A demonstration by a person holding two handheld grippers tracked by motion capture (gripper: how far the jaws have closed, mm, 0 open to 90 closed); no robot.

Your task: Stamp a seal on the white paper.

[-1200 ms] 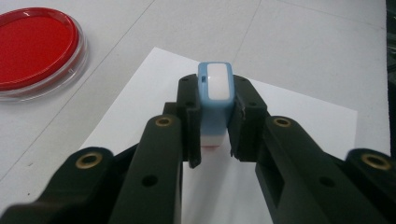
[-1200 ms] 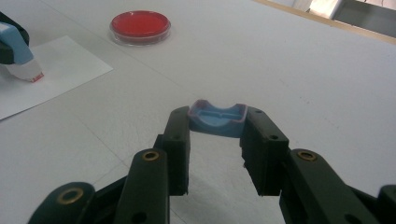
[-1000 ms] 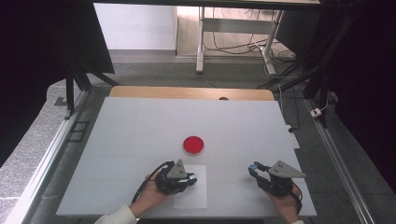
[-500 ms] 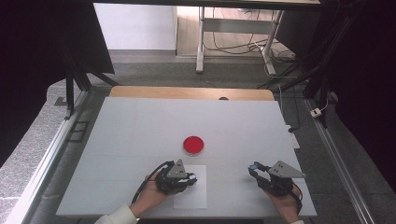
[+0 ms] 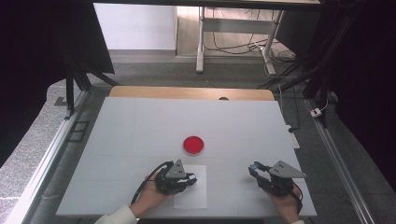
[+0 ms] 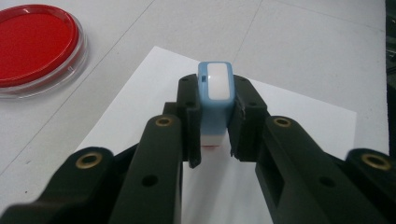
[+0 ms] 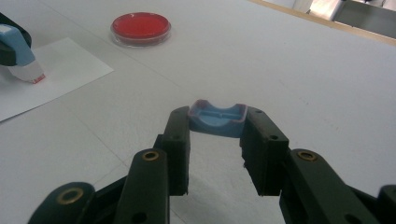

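Two tools work over the tabletop (image 5: 140, 126). One blue stamp (image 6: 215, 100) sits clamped between the left tool's (image 5: 189, 178) jaws, its red-edged end down on the single white paper sheet (image 5: 192, 198). One blue cap (image 7: 217, 119) is pinched between the right tool's (image 7: 217, 128) jaws. One red dish (image 5: 193, 145) lies just beyond the sheet.

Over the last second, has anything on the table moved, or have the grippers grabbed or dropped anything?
Nothing has visibly changed. The left gripper still clamps the blue stamp over the paper, the right gripper still holds the blue cap, and the red dish sits where it was.
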